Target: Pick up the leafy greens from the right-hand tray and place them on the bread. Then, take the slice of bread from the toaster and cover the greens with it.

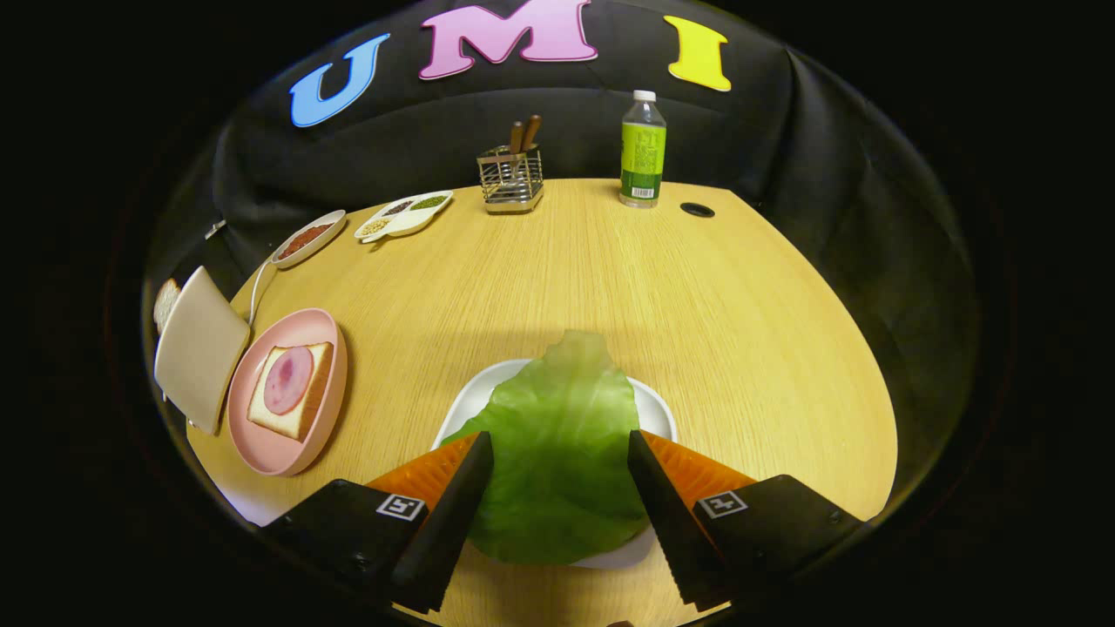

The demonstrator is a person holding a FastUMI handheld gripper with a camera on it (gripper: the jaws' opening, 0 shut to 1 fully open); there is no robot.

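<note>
- The hand-held gripper (560, 488) hangs low over the leaf (557, 453), fingers spread wide and gripping nothing.
- The leaf lies between the fingers on a white tray (655, 407), its long axis running straight ahead, tip pointing away.
- The bread (292, 389), topped with a pink slice, sits on a pink plate (277, 455) to the left; the toaster (199, 348) is just beyond it, a slice (165, 303) poking out.
- Far ahead stands a bottle (643, 150); its green label is too small to read.
</note>
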